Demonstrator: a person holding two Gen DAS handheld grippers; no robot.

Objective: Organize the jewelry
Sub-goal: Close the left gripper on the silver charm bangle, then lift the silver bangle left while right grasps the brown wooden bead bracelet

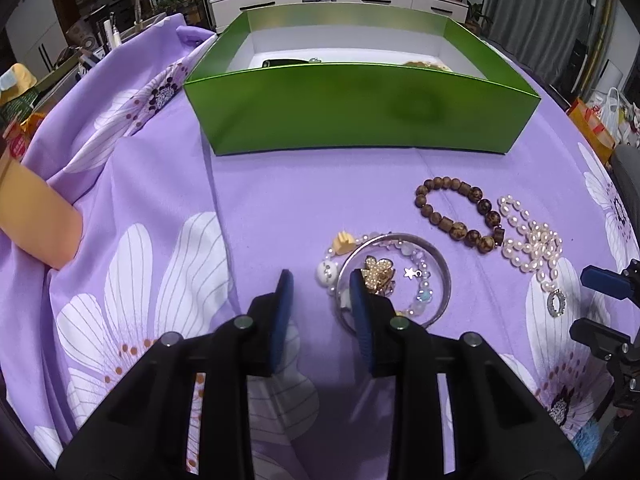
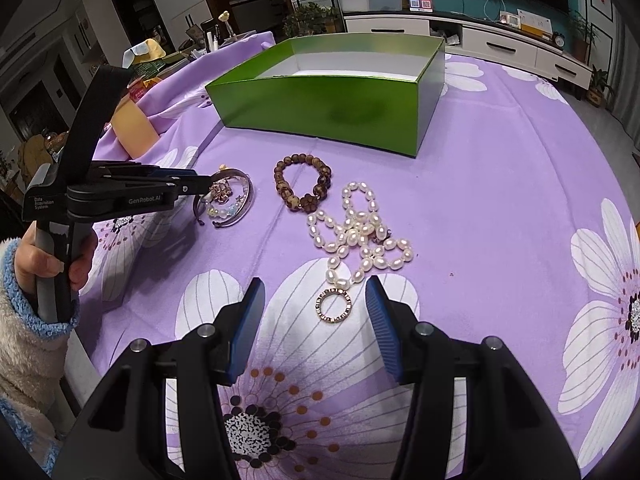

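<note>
A silver bangle (image 1: 445, 280) lies on the purple flowered cloth, ringing a gold pearl brooch (image 1: 378, 276) and part of a pale beaded bracelet (image 1: 326, 274). My left gripper (image 1: 321, 280) is open low over them, its right finger over the bangle's left rim and the bracelet's white bead between the fingers. A brown wooden bead bracelet (image 2: 303, 186) and a pearl necklace (image 2: 360, 236) lie further right. My right gripper (image 2: 315, 292) is open, with the necklace's ring pendant (image 2: 335, 305) just ahead between its fingertips. The green box (image 1: 360, 120) stands open behind.
Inside the box a dark item (image 1: 286, 63) and a gold item (image 1: 424, 64) show over the wall. An orange object (image 1: 40, 224) sits under the cloth's fold at left. A hand (image 2: 52, 256) in a fleecy sleeve holds the left gripper (image 2: 206, 182). A white cabinet (image 2: 500, 44) stands behind.
</note>
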